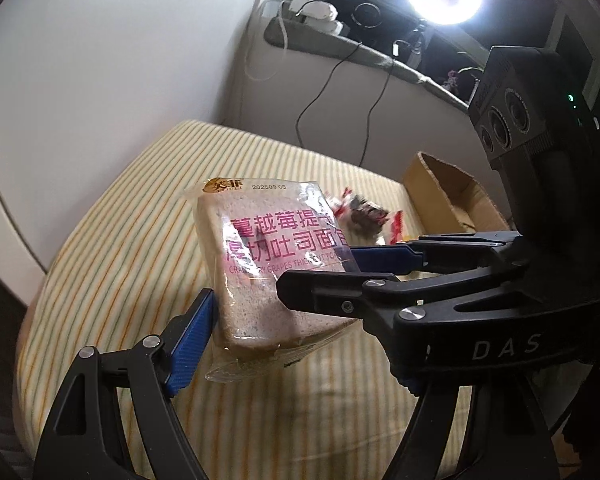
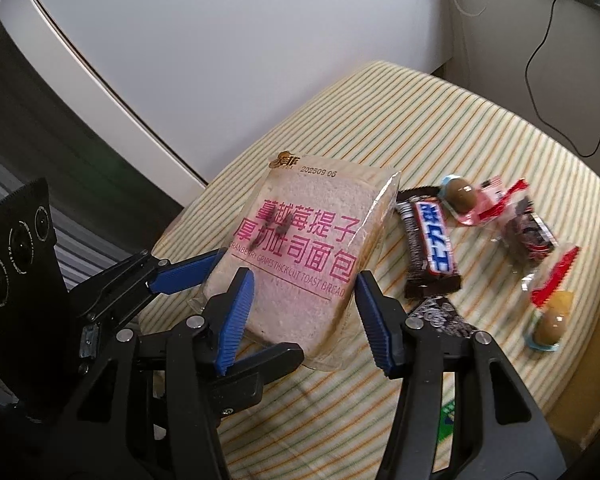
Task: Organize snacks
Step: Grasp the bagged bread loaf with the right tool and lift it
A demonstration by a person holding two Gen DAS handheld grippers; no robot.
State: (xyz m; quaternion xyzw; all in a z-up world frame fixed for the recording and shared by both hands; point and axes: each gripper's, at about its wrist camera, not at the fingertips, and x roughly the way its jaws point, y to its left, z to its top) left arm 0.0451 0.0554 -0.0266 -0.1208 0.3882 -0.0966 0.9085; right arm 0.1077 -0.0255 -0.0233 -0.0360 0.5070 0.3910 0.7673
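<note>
A clear packet of toast bread with pink print is held up above the striped cushion. It also shows in the right wrist view. My left gripper straddles the packet, its left blue pad against the side; its right finger is hidden behind the right gripper. My right gripper has its blue pads on both sides of the packet's lower part. It crosses the left wrist view from the right.
An open cardboard box stands at the cushion's far right. Loose snacks lie on the striped cushion: a chocolate bar, dark wrapped packets and wrapped eggs. A white wall and cables are behind.
</note>
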